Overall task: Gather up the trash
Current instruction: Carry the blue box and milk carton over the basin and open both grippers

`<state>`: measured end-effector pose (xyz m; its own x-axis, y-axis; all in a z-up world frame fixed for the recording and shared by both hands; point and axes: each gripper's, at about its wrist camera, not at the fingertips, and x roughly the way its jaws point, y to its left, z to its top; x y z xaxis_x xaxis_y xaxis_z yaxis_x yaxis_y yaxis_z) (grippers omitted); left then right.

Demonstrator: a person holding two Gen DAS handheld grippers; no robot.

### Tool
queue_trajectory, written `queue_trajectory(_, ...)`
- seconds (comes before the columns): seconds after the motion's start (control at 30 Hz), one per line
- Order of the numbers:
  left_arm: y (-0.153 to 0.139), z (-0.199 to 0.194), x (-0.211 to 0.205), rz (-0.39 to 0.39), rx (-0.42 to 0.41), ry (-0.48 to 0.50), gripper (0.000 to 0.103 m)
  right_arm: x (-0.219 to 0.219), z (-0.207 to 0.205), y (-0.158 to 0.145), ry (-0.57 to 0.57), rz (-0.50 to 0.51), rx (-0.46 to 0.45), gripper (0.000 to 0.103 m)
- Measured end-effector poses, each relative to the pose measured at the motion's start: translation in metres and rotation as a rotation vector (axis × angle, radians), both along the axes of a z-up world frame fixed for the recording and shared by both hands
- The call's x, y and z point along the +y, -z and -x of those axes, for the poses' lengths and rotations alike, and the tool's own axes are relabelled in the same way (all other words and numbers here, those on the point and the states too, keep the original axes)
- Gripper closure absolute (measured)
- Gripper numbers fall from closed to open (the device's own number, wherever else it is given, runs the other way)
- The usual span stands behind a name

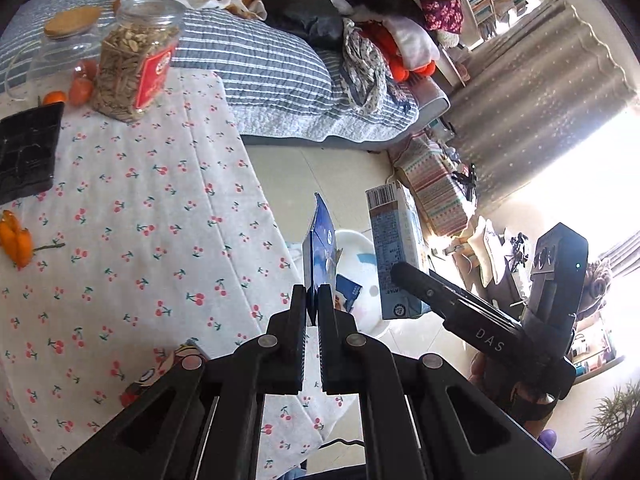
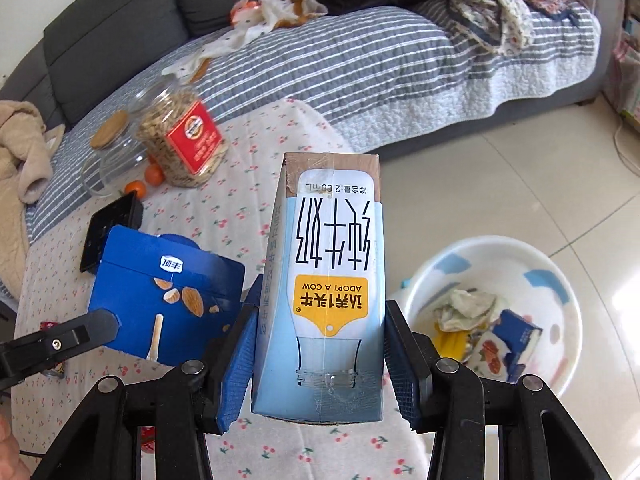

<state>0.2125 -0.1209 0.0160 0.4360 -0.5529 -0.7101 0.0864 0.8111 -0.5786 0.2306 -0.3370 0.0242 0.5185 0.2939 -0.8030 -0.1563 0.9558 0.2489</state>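
Observation:
My left gripper (image 1: pixel 313 296) is shut on a flattened blue snack box (image 1: pixel 320 248), seen edge-on above the table's edge. From the right wrist view the same blue box (image 2: pixel 168 296) shows almond pictures, with the left gripper (image 2: pixel 96 328) pinching its lower left side. My right gripper (image 2: pixel 322 312) is shut on a pale blue milk carton (image 2: pixel 332 280), its blue pads pressed on both sides. The carton (image 1: pixel 394 248) hangs beside the blue box, over a white basin (image 1: pixel 356 248) on the floor. The basin (image 2: pixel 560 280) holds a crumpled tissue (image 2: pixel 464 304), a small blue box (image 2: pixel 512 340) and a yellow wrapper.
A table with a cherry-print cloth (image 1: pixel 140 220) carries a jar of seeds (image 1: pixel 132 68), a glass jar with a cork lid (image 1: pixel 68 28), oranges (image 1: pixel 80 84), a black tray (image 1: pixel 28 152) and orange peel (image 1: pixel 16 240). A sofa under a striped cover (image 2: pixel 360 64) holds clothes.

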Motion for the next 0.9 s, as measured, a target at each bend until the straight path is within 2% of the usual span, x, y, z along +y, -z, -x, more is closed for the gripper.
queue_trajectory(0.23, 0.020, -0.014, -0.070, 0.014, 0.031, 0.075, 0.098, -0.057, -0.003, -0.003, 0.118, -0.049, 0.017, 0.051)
queue_trajectory(0.47, 0.048, -0.032, -0.124, 0.033, 0.066, 0.104, 0.098, -0.088, -0.002, -0.004, 0.184, -0.033, 0.024, 0.051)
queue_trajectory(0.57, 0.062, -0.045, -0.138, 0.001, 0.077, 0.108, 0.086, -0.097, -0.005, 0.002, 0.214, -0.004, 0.040, 0.050)
queue_trajectory(0.6, 0.067, -0.047, -0.140, -0.030, 0.087, 0.103, 0.078, -0.099, -0.007, 0.005, 0.222, 0.011, 0.041, 0.050)
queue_trajectory(0.67, 0.072, -0.050, -0.137, -0.034, 0.104, 0.089, 0.072, -0.102, -0.012, 0.014, 0.233, 0.049, 0.066, 0.049)
queue_trajectory(0.9, 0.062, -0.048, -0.112, 0.002, 0.112, 0.051, 0.072, -0.108, -0.025, 0.029, 0.257, 0.055, 0.117, 0.049)
